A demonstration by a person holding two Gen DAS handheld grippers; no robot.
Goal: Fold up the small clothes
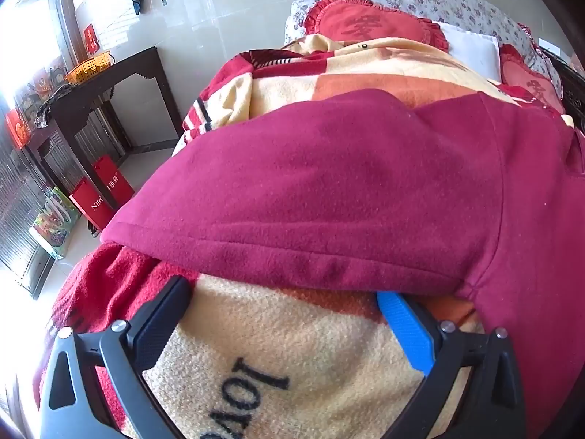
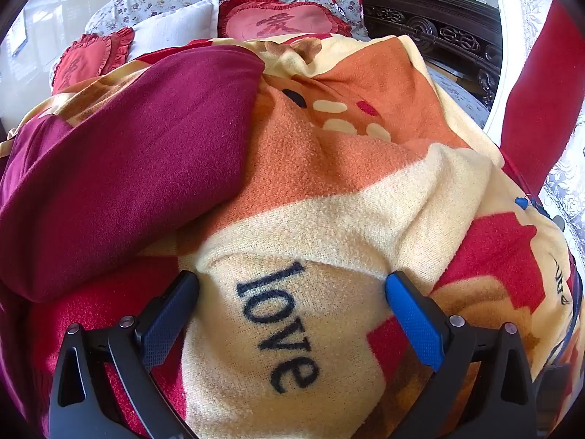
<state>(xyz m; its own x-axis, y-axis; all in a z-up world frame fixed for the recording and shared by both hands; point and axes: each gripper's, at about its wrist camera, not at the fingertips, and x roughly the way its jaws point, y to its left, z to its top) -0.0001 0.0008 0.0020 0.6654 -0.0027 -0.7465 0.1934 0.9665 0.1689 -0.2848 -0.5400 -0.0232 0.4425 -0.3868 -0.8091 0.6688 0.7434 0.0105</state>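
Lying straight ahead of the left gripper [image 1: 283, 292], the maroon garment [image 1: 347, 190] spreads across the printed blanket [image 1: 292, 347] with its stitched hem running crosswise, from the gripper's left to its right. That hem sits just past the fingertips, which are spread wide with nothing between them; the blue-padded finger's tip reaches right to the hem or slightly under it, though which cannot be told. The coming move turns on this: the left gripper is the nearer one and faces the hem square on, so a short push forward would probably put the edge between its fingers.

For the right gripper [image 2: 292, 281] the same maroon garment [image 2: 128, 168] lies ahead and off to its left, well apart from the fingertips, its long body stretching away up the bed. This gripper is also spread and empty, poised over the blanket's [image 2: 329, 219] "love" lettering.

Beyond the garment the blanket rises in soft ridges toward the heart-shaped pillows [image 2: 285, 18], leaving room to carry a fold forward. To the left gripper's left the bed drops off to the floor near a dark side table [image 1: 109, 84], so the cloth is best kept away from that edge.
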